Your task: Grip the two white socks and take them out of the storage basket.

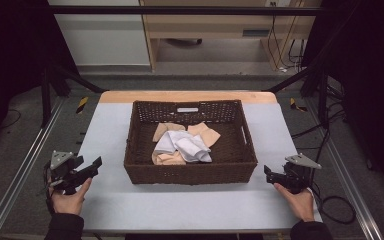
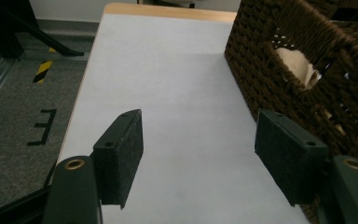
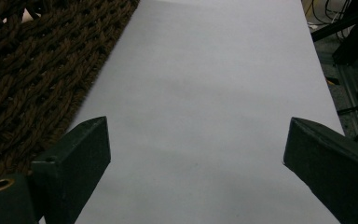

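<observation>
High view: a dark woven basket (image 1: 190,171) sits at the centre of the frame on the pale table (image 1: 190,205), holding a loose heap of cloths, white cloth (image 1: 182,145) on top and peach cloth (image 1: 207,134) under and behind it. The left gripper (image 1: 96,164) rests at lower left and the right gripper (image 1: 268,173) at lower right, each well clear of the basket's sides, each with jaws apart and nothing between them. Left gripper view: the two black pads stand wide over bare table, the basket wall (image 2: 307,88) filling the upper right of the frame, a bit of pale cloth (image 2: 298,65) showing through its handle gap. Right gripper view: jaws likewise spread and empty, the basket weave (image 3: 42,70) at upper left. Judging from here, the likely trouble is a jaw catching the basket's rim or open weave on the reach in, which would drag or tip the basket; a pinch into the tangled heap could also lift two cloths at once, since the white one overlaps the peach
</observation>
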